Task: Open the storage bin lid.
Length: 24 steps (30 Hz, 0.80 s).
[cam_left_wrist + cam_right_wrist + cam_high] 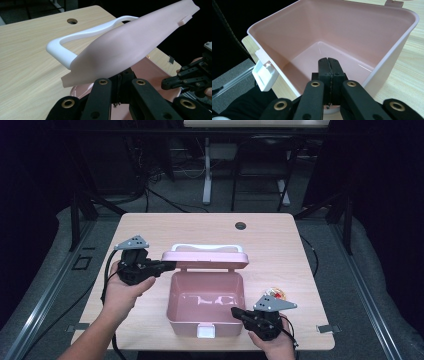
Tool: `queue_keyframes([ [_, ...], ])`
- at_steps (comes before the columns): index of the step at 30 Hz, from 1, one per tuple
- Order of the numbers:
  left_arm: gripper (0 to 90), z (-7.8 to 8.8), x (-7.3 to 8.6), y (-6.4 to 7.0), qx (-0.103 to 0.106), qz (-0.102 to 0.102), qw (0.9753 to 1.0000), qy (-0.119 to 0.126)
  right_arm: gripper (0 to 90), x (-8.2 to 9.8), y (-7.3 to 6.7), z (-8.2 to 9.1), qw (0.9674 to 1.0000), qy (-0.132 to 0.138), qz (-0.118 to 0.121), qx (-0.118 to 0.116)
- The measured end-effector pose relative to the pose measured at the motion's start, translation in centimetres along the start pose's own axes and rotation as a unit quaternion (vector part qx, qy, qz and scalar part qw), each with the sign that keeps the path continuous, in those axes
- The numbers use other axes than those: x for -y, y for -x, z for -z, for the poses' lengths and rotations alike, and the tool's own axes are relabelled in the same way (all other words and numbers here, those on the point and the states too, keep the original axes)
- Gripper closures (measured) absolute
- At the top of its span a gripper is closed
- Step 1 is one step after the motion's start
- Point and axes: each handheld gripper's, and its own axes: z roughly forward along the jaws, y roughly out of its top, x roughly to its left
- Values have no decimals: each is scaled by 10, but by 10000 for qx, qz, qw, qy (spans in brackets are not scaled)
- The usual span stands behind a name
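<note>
A pink plastic box (206, 320) stands open at the table's near middle, its inside (322, 57) bare. Its pink lid (205, 259) with a white handle (207, 248) is held half raised over the back wall. My left gripper (172, 265) reaches in from the left with its jaws shut and its tips against the lid's left edge. In the left gripper view the lid (130, 45) lies just above the shut jaws (125, 75). My right gripper (234, 311), shut on nothing, points over the box's front right rim (387, 57) into the inside (329, 61).
A white latch (206, 331) hangs on the box's front wall (264, 73). A small round yellow and red thing (276, 294) lies on the table behind my right hand. A cable hole (241, 225) sits near the table's far edge. Bare wood lies left and right of the box.
</note>
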Motion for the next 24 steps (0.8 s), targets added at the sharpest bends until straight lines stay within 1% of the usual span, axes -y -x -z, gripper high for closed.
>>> queue_keyframes([
  [2,896,0,-1,-1,-10,-28,10000,-10,900,0,0,0,10000,1,3,-2],
  [5,896,-1,-3,-1,-31,18,10000,-2,900,0,0,0,10000,4,10,0],
  [7,896,-2,-5,-3,-47,-5,10000,-16,900,0,0,0,10000,6,12,2],
  [13,896,-4,-8,-5,-81,18,10000,-45,900,0,0,0,10000,15,5,2],
  [17,896,-5,-9,-8,-122,69,9999,-45,900,0,0,0,10000,16,9,6],
  [24,896,-6,-11,-16,-228,146,9996,-28,900,0,0,0,10000,20,3,1],
])
